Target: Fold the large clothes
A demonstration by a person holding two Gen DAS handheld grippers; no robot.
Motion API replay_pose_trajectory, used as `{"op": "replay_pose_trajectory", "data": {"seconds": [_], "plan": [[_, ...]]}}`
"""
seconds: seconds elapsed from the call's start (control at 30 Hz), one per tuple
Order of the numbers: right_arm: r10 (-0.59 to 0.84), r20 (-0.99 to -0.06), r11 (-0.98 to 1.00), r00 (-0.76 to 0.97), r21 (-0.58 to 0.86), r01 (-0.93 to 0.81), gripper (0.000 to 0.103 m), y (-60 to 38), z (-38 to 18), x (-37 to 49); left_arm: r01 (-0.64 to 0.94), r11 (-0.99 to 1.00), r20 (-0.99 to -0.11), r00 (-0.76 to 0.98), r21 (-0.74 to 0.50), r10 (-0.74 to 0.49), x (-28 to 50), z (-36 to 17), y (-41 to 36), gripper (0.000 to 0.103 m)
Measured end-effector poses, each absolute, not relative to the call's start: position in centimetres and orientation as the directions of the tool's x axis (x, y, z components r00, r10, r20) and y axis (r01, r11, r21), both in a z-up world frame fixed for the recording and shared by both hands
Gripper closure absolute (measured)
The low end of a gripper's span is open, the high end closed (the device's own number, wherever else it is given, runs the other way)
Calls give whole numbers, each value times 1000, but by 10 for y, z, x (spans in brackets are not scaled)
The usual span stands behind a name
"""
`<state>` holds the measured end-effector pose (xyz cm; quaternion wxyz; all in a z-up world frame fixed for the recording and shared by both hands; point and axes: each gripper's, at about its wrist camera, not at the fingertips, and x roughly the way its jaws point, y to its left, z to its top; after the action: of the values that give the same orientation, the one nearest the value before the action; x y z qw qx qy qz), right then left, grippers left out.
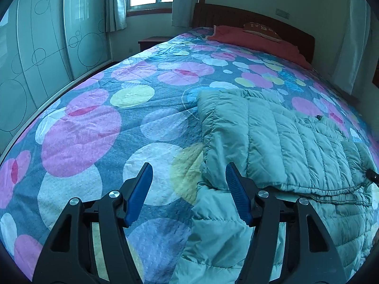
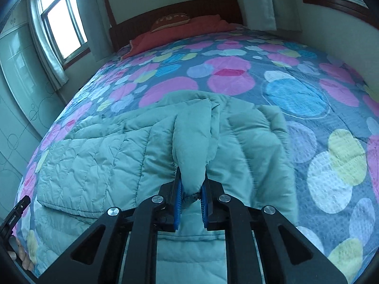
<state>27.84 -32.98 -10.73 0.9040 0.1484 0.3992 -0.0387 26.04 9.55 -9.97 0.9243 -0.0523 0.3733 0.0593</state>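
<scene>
A pale green quilted down jacket lies partly folded on the bed, filling the right of the left wrist view. My left gripper hovers open over the jacket's left edge, one blue pad over the bedspread, the other pad over the jacket, nothing pinched. In the right wrist view the jacket spreads left and centre. My right gripper is shut on a puffy sleeve of the jacket, bunched between the blue pads and lifted off the body.
The bed wears a blue bedspread with pink, white and yellow circles. A red blanket and cushion lie by the wooden headboard. A glass-fronted wardrobe lines the left side. The other gripper and fingers show at the right wrist view's left edge.
</scene>
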Motion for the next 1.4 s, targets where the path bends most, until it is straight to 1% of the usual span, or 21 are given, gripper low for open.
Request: {"op": "replay_pose_trajectory", "data": {"seconds": [0.07, 0.13, 0.17, 0.2, 0.27, 0.33, 0.4, 0.47, 0.53, 0.6, 0.7, 0.8, 0.9, 0.97, 1.07, 1.13, 1.23, 1.3, 1.33, 1.4], "plan": [[49, -751, 944, 658, 250, 215, 90, -346, -117, 278, -135, 990, -699, 711, -38, 70, 265, -102, 88, 39], [22, -767, 945, 642, 225, 236, 89, -356, -126, 279, -121, 992, -709, 702, -25, 68, 270, -105, 80, 39], [21, -777, 945, 629, 220, 241, 89, -359, -131, 279, -118, 993, -716, 695, -22, 67, 273, -107, 78, 39], [35, -785, 944, 618, 229, 238, 85, -361, -135, 280, -114, 993, -722, 689, -20, 65, 276, -108, 76, 39], [49, -793, 943, 607, 236, 233, 74, -363, -138, 280, -107, 994, -729, 682, -17, 61, 280, -109, 72, 39], [31, -785, 944, 619, 226, 240, 52, -364, -131, 277, -97, 995, -721, 691, -10, 60, 283, -105, 69, 39], [-21, -751, 944, 660, 202, 260, 47, -364, -116, 271, -87, 996, -708, 703, 3, 63, 288, -100, 64, 39], [-50, -724, 948, 688, 182, 261, 47, -360, -104, 272, -78, 997, -701, 710, 14, 66, 296, -96, 59, 39], [-22, -718, 953, 695, 195, 231, 47, -355, -99, 283, -72, 997, -701, 710, 23, 67, 306, -94, 54, 39], [16, -729, 957, 684, 210, 202, 47, -348, -104, 300, -72, 997, -708, 702, 27, 70, 320, -98, 51, 39], [19, -743, 969, 670, 179, 170, 47, -334, -115, 324, -121, 988, -739, 657, 93, 150, 342, -117, 52, 39], [22, -771, 976, 637, 155, 154, 46, -326, -132, 340, -133, 983, -773, 608, 124, 180, 355, -138, 61, 37], [29, -799, 982, 601, 135, 131, 44, -321, -150, 349, -125, 984, -772, 610, 129, 179, 356, -140, 63, 36], [24, -802, 983, 597, 129, 133, 44, -320, -145, 349, -137, 980, -756, 625, 142, 197, 349, -131, 61, 38], [45, -775, 973, 631, 177, 148, 44, -324, -131, 346, -138, 986, -705, 690, 94, 164, 339, -108, 58, 38], [42, -764, 972, 644, 180, 150, 44, -322, -126, 350, -118, 991, -697, 705, 69, 133, 343, -100, 51, 38], [39, -780, 972, 624, 173, 157, 43, -317, -133, 364, -78, 995, -735, 671, 60, 97, 363, -110, 37, 37], [30, -804, 975, 594, 153, 158, 38, -315, -146, 374, -71, 995, -796, 599, 62, 93, 378, -131, 35, 37], [25, -809, 978, 588, 142, 154, 37, -314, -149, 376, -72, 996, -818, 570, 47, 80, 381, -139, 36, 36], [14, -809, 981, 588, 126, 149, 38, -311, -143, 371, -100, 995, -803, 591, 16, 72, 371, -133, 41, 37]]}}
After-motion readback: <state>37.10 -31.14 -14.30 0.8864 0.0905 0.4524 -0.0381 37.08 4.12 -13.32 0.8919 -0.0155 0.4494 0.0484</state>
